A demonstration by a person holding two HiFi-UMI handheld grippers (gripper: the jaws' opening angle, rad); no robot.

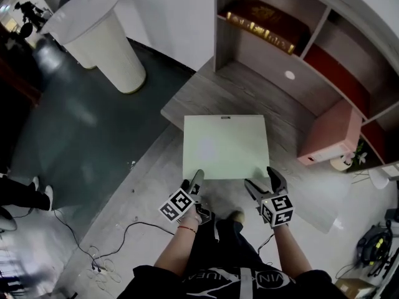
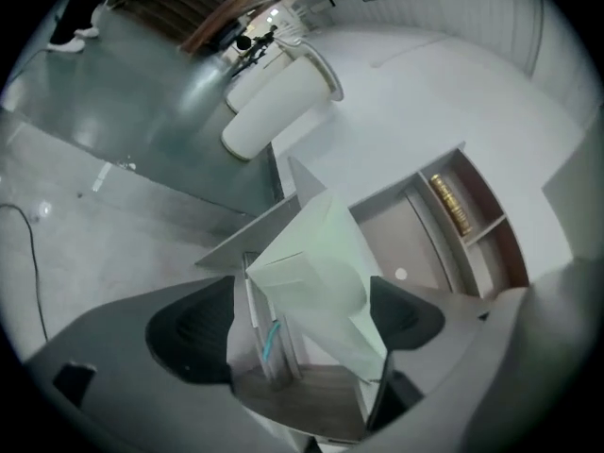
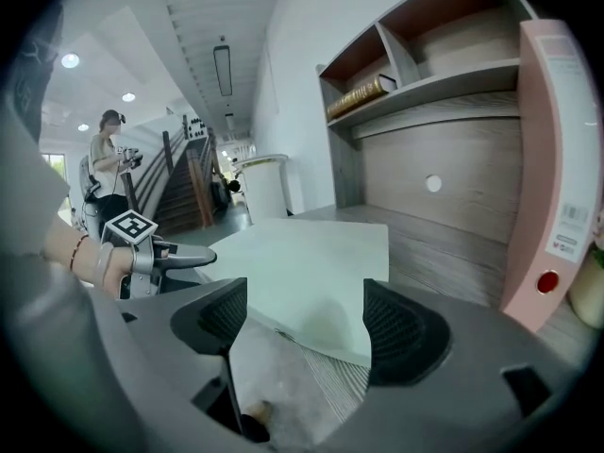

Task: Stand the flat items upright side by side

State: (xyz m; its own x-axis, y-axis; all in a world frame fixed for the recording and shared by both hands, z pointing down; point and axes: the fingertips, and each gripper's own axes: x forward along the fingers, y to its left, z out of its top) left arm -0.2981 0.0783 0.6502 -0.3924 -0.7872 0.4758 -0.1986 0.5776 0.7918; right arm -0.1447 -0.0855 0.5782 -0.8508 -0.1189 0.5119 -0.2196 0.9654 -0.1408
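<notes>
1. Pale green folder (image 1: 224, 145) flat on wooden desk (image 1: 206, 89), at the desk's front edge, not upright.
2. Left gripper (image 1: 197, 178) at folder's near-left corner, fingers released and spread; in left gripper view (image 2: 302, 319) folder corner (image 2: 321, 272) between the two jaws, no clamping visible.
3. Right gripper (image 1: 260, 178) at folder's near-right corner, fingers released, jaws wide apart; in right gripper view (image 3: 304, 321) folder's near edge (image 3: 302, 272) in the gap between the pads, neither pad visibly touching it.
4. Pink binder (image 1: 330, 132) upright on desk to the right of folder, apart from it; same in right gripper view (image 3: 547, 159).
5. Brown book (image 1: 262, 20) flat on upper shelf behind desk.
6. White round pedestal (image 1: 100, 36) on dark floor, far left, well apart from desk.
</notes>
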